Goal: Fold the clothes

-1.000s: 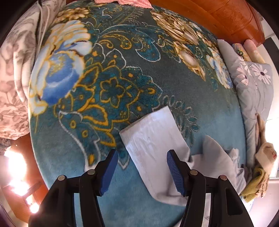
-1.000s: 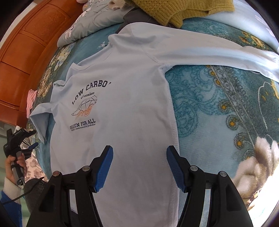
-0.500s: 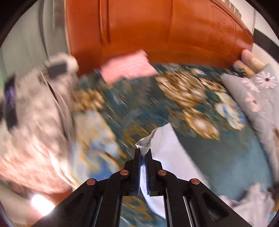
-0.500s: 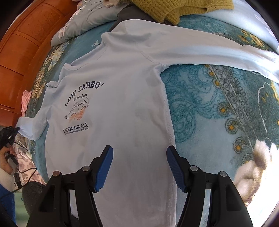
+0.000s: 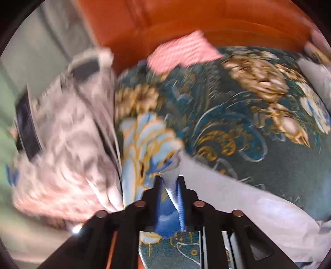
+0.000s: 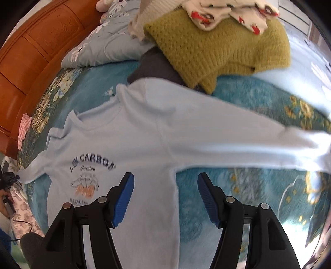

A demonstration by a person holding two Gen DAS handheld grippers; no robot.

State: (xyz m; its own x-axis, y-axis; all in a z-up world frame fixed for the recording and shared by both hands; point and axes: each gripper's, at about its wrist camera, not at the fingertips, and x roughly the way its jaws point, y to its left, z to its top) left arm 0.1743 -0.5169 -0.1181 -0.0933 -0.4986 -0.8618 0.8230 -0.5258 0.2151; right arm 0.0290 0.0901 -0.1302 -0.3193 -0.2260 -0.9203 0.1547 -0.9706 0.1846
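Two views: sleeve end [image 5: 171, 182] in left jaws; sweatshirt print [image 6: 91, 165] right-cam only.

A pale blue long-sleeved sweatshirt [image 6: 132, 144] lies spread face up on the bed, its chest printed with dark arched lettering "LOW CARBON" above a small orange-and-outline graphic. One sleeve [image 6: 238, 142] stretches flat out to the side. The other sleeve's cuff [image 5: 171, 178] is bunched and raised off the bed; the blur hides its grip.

Left gripper [image 5: 170, 182], jaws just eased apart, held the pale sleeve [image 5: 227, 198] above the floral blanket [image 5: 238, 115]; headboard [image 5: 186, 18] behind
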